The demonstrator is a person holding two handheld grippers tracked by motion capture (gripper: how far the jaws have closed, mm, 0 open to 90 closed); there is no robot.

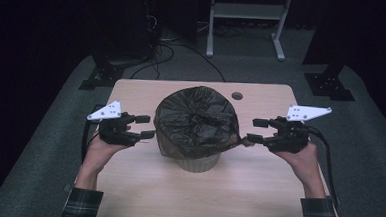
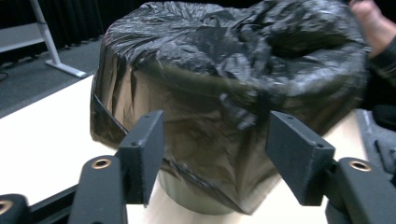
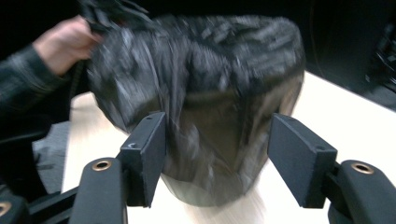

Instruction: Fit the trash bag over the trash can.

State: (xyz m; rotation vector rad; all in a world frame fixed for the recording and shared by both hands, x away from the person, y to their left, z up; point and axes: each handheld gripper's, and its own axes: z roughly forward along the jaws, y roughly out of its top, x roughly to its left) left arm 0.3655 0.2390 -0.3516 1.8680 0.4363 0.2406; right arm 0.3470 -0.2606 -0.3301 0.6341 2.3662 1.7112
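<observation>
A round pale bin (image 1: 198, 164) stands at the table's middle, draped in a crinkled black trash bag (image 1: 198, 121) that covers its top and hangs down its sides. My left gripper (image 1: 146, 126) is open just left of the bag, which fills the gap ahead of its jaws in the left gripper view (image 2: 215, 149). My right gripper (image 1: 255, 131) is open just right of it, and a pulled-out corner of the bag (image 1: 240, 140) reaches toward its lower jaw. The bag (image 3: 201, 70) looks blurred beyond the open right gripper (image 3: 217, 149).
The light wooden table (image 1: 141, 196) has a small round hole (image 1: 237, 96) near its far edge. Behind it stand a white frame (image 1: 245, 21), black stand feet (image 1: 100, 76) and cables on grey carpet. Bare tabletop lies in front of the bin.
</observation>
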